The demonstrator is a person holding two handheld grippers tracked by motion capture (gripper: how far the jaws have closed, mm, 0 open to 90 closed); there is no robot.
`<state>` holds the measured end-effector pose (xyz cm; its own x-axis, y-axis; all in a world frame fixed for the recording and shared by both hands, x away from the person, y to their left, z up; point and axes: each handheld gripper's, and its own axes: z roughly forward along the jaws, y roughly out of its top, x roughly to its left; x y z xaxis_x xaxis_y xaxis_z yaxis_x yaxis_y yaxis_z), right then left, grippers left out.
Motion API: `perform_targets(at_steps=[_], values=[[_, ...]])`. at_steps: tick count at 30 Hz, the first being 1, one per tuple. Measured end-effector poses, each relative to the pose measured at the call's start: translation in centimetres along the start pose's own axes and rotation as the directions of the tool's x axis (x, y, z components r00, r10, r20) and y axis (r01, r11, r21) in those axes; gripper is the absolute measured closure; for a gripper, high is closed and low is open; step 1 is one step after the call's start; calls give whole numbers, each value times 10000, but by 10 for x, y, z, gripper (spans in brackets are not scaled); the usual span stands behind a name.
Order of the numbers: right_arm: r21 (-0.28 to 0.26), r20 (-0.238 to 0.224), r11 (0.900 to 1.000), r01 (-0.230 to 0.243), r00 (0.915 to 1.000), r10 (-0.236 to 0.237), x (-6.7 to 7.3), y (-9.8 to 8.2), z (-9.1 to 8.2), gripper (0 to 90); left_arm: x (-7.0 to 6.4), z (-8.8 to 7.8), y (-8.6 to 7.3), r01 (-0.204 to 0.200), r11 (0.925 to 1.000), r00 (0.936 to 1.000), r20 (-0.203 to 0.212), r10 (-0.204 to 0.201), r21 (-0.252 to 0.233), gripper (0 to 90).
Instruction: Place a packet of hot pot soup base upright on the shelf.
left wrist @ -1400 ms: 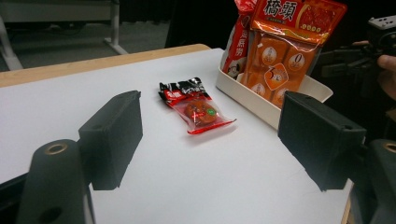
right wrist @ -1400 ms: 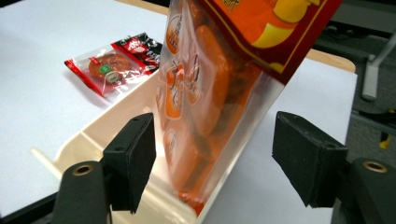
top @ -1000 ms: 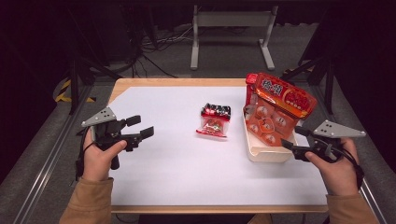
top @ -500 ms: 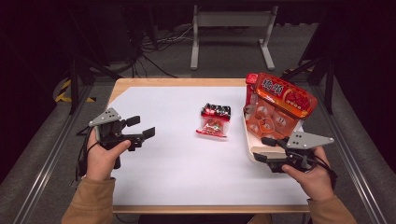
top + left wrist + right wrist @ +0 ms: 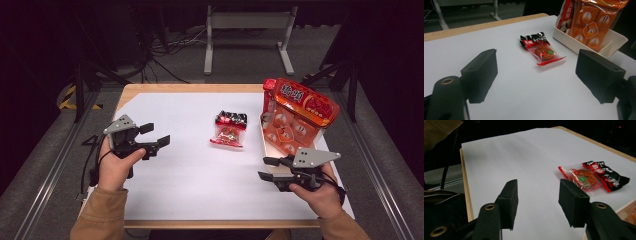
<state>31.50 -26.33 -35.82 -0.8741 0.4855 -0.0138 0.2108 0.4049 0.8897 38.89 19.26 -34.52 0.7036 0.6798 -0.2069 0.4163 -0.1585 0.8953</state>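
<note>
Both grippers hang over the white sheet with nothing in them: the left gripper (image 5: 155, 135), in the person's left hand (image 5: 116, 165) by the near-left part of the table, has its jaws spread wide, bare paper between them in the left gripper view, and they point across at the snack packet; the right gripper (image 5: 267, 168), in the right hand (image 5: 320, 195) at the near-right, sits low just in front of the tray's near end, its jaws have just been closing and stand about half apart with nothing but white sheet between the pads (image 5: 510, 197) in the right gripper view; now down through the scene by size: the wooden table (image 5: 200, 88) shows its pale edge along the far side, and the white sheet (image 5: 175, 190) covers nearly all of its top; at the right edge of that sheet sits the white tray (image 5: 263, 145), long and narrow, running away from the person; propped in it, leaning up and outward, is the big orange multipack (image 5: 295, 120) of small round-windowed snack cups under clear wrap with a red-and-orange label on top; then the small one, the snack packet (image 5: 229, 129), lying flat near the middle of the sheet, just left of the tray and apart from it, well apart from the left gripper, nearer the right one; black printed end toward the far side, clear red-edged end with an orange-brown snack inside toward the person.
</note>
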Motion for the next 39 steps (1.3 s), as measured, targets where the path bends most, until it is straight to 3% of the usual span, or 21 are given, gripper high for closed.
perform_targets(at_steps=[9,14,20,26,30,39], values=[[298,-239,9995,65,9997,-58,2,-7,22,497,3,35,0,18,9986,9999,162,-27,535,208],[213,-120,9998,55,9999,-52,-1,-8,23,466,3,56,0,-29,9975,9999,172,17,713,208],[189,-39,9998,-13,10000,14,-3,-11,23,442,-1,76,2,-488,9974,9988,55,485,526,228],[193,-32,9998,-32,10000,33,-4,-12,23,430,-5,106,0,-537,9955,9982,318,513,787,229],[187,-23,9998,-30,10000,30,-4,-13,22,428,-8,122,-1,-428,9943,9978,556,374,980,231],[127,-67,9999,-113,9999,113,-5,-14,19,422,-14,152,-2,-207,9929,9982,588,139,1171,252]])
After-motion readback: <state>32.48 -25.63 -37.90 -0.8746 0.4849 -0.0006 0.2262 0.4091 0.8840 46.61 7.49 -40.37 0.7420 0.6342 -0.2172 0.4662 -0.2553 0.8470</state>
